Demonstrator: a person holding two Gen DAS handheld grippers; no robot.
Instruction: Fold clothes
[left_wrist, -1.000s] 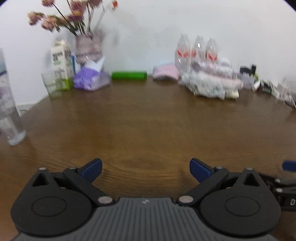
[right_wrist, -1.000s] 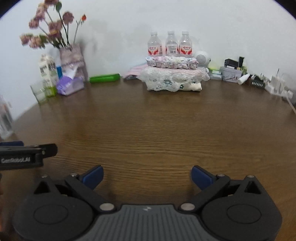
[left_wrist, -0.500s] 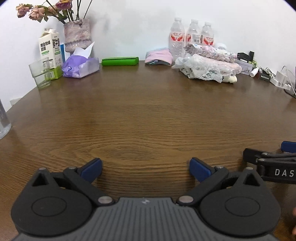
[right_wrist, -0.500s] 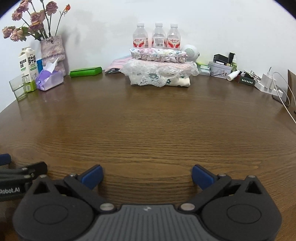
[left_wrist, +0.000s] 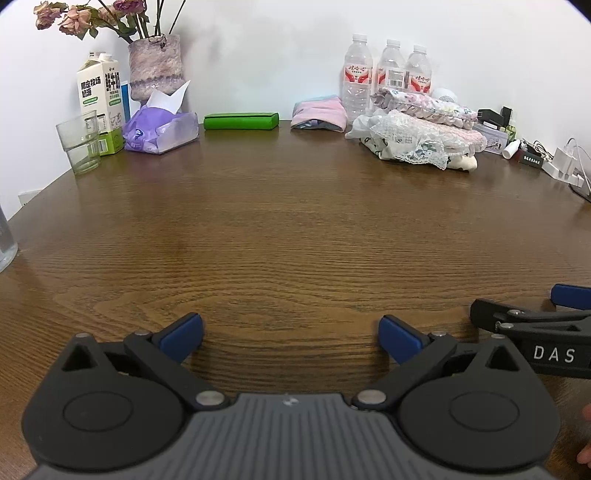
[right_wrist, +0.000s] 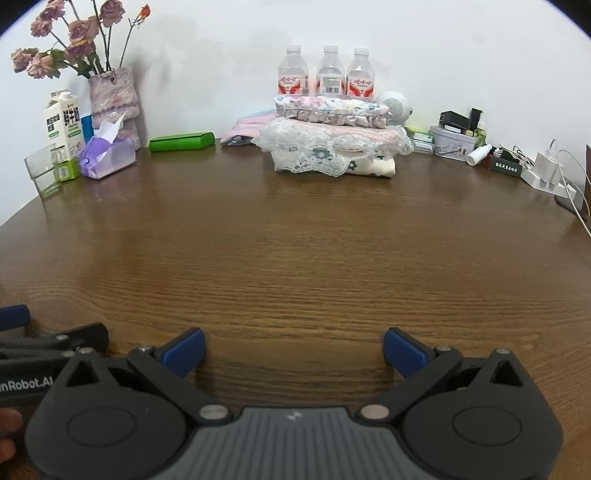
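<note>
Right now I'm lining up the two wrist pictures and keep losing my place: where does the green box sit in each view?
Left wrist: the green box lies at the table's far edge, upper middle, left of the pink cloth.
Right wrist: the green box lies upper left, right of the tissue pack.
Shared landmark: the three water bottles against the wall.

I count three water bottles (right_wrist: 326, 70) along the wall, one milk carton (left_wrist: 99, 107), one glass (left_wrist: 79, 142), one vase (right_wrist: 113, 99), one green case (left_wrist: 241, 121) — and folded clothes (right_wrist: 332, 142) in one stack, at least three pieces.
</note>
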